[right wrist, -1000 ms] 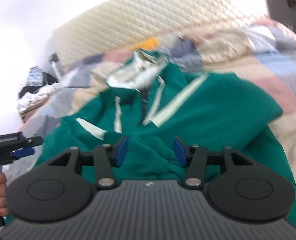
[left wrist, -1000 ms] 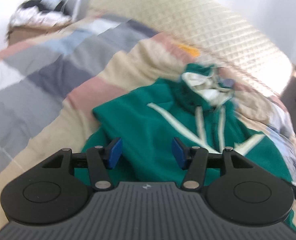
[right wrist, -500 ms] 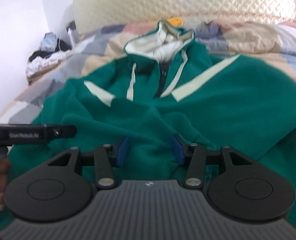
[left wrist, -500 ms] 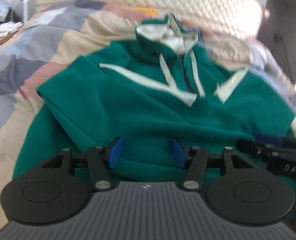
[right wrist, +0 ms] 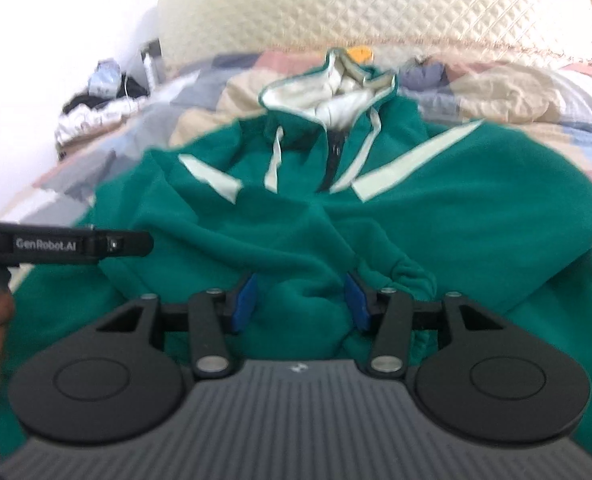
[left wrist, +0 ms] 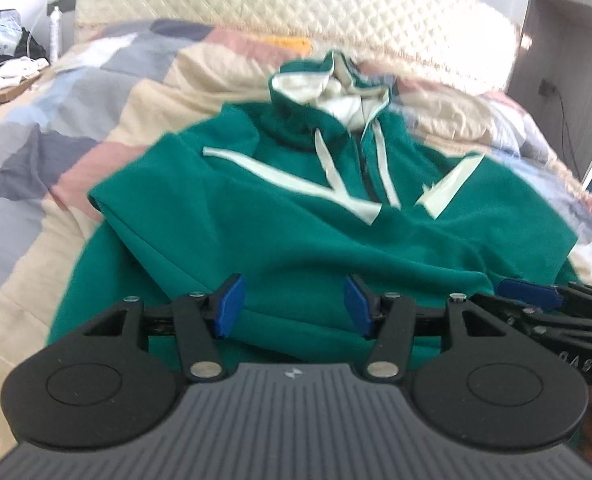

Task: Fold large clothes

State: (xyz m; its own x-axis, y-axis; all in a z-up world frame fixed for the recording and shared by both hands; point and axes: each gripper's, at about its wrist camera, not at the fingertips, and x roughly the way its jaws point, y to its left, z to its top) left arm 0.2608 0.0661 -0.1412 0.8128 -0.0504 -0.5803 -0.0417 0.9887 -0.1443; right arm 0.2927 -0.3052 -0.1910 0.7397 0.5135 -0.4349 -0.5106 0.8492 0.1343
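- Hoodie [left wrist: 296, 240], green with pale stripes and a cream-lined hood [left wrist: 328, 92], lies front-up on a patchwork quilt [left wrist: 55, 128], hood toward the padded headboard [left wrist: 296, 12]; flat bedding gives a broad surface for folding.
- Sleeves appear already crossed over the chest, so the body reads as a compact block, probably ready for a lengthwise fold from the hem.
- Left gripper [left wrist: 291, 306] hovers low over the near edge of the garment, jaws about half open with green cloth seen between the blue pads; nothing looks pinched, though blur leaves contact unsure.
- Right gripper [right wrist: 300, 300] sits likewise at the near side, jaws roughly half open around a bunched ridge of fleece; whether the pads press on it I cannot tell.
- Both tools point along the garment side by side, each visible at the edge of the other's view, likely so the hem can be taken at two points and lifted evenly.
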